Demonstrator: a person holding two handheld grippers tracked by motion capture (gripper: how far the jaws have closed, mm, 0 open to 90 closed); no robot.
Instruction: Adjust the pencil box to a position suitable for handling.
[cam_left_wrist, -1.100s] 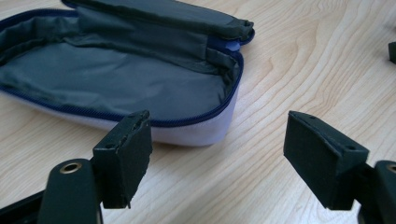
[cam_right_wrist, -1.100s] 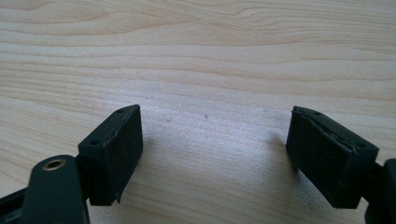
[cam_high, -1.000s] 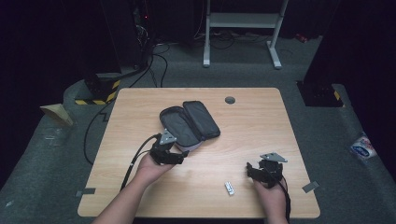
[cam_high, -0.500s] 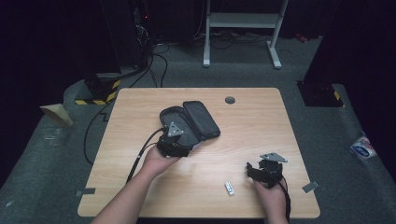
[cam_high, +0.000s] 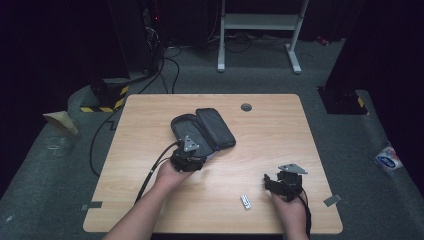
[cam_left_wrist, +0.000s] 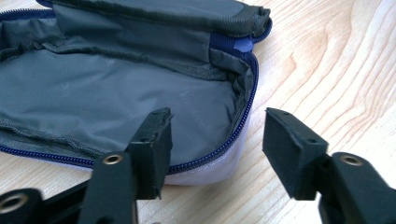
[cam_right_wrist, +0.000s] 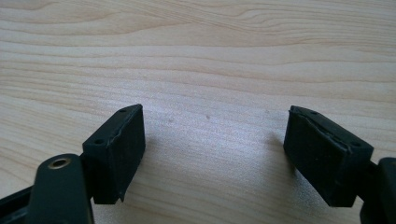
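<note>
1. Wooden tabletop (cam_high: 150, 200) in a dark room — an open pouch (cam_high: 202, 131) lies centre-left.
2. Left gripper (cam_left_wrist: 215, 149) has advanced to the pouch's corner; fingers have just been closing, straddling its zipper edge, not yet clamped — a grasp looks imminent.
3. Right gripper (cam_right_wrist: 212, 154) waits, fingers apart, empty.

A small white rectangular object (cam_high: 245, 201) lies on the light wood surface (cam_high: 260, 130) near its near edge, right of middle, and a round dark grommet (cam_high: 246, 107) sits close to the far edge. On the grey floor beyond stands a white metal frame (cam_high: 260, 25) with black cables (cam_high: 170, 65) trailing left of it, beside a yellow-and-black striped block (cam_high: 112, 100). A tan wedge (cam_high: 61, 121) lies left of the surface, a blue-and-white packet (cam_high: 389, 159) lies to its right, and grey tape pieces (cam_high: 332, 200) mark the floor near its near corners.
</note>
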